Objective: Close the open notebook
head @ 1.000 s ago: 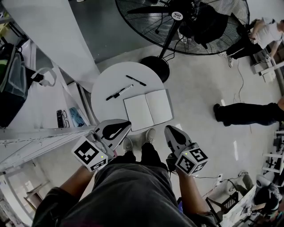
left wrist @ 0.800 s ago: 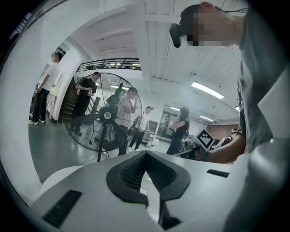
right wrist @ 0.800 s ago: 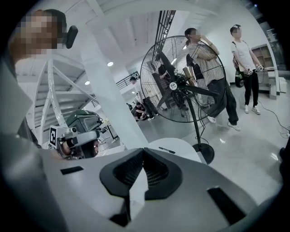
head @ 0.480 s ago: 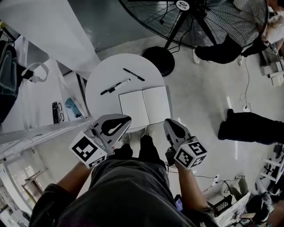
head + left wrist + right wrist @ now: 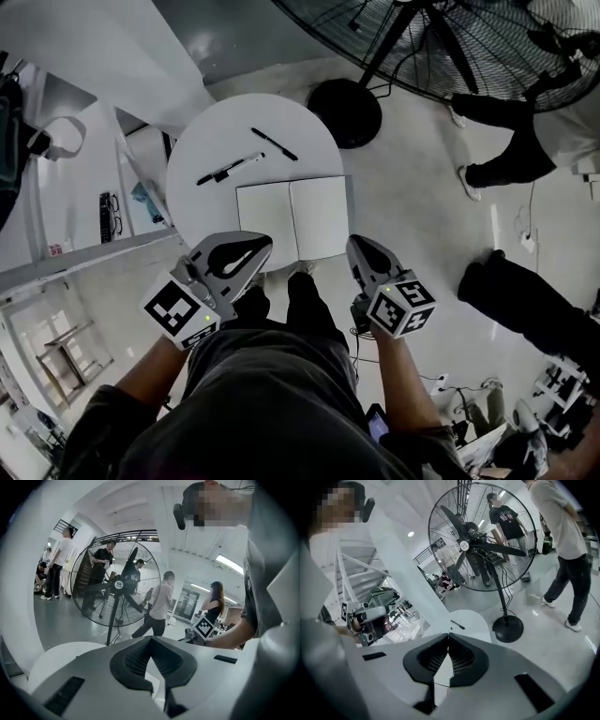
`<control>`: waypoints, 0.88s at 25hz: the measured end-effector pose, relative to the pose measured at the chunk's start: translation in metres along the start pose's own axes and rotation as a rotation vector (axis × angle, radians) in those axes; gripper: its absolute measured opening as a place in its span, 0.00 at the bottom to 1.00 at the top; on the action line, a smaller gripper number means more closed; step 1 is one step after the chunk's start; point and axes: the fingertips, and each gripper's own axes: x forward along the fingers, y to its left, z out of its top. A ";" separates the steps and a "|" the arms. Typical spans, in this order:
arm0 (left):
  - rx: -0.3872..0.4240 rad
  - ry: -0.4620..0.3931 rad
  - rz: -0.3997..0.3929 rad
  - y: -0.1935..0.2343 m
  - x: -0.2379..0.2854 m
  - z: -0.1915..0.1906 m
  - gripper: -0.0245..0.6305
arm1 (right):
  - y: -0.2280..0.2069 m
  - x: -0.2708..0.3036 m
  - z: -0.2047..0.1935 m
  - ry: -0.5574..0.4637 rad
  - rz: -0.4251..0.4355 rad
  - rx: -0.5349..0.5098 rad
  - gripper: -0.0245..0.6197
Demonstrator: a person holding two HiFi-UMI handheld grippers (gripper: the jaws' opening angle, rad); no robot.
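Notebook (image 5: 292,220): lies open, both pages flat, at the near edge of the round table (image 5: 202,131). Your left gripper (image 5: 265,243) and right gripper (image 5: 356,247): jaws together, empty, just short of the pages. Closing not begun; the whole fold remains.

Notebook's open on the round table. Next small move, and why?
Probably bring the right gripper forward to the right page edge of the notebook, which lies open flat on the table. That gripper and the left gripper are shut, empty, short of it.
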 end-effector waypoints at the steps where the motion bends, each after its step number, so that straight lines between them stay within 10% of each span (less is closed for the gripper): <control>1: -0.007 0.007 0.011 0.000 0.004 -0.002 0.05 | -0.007 0.003 -0.002 0.013 0.006 0.005 0.07; 22: -0.106 0.143 0.126 0.017 0.065 -0.050 0.05 | -0.119 0.068 -0.060 0.192 0.026 0.080 0.07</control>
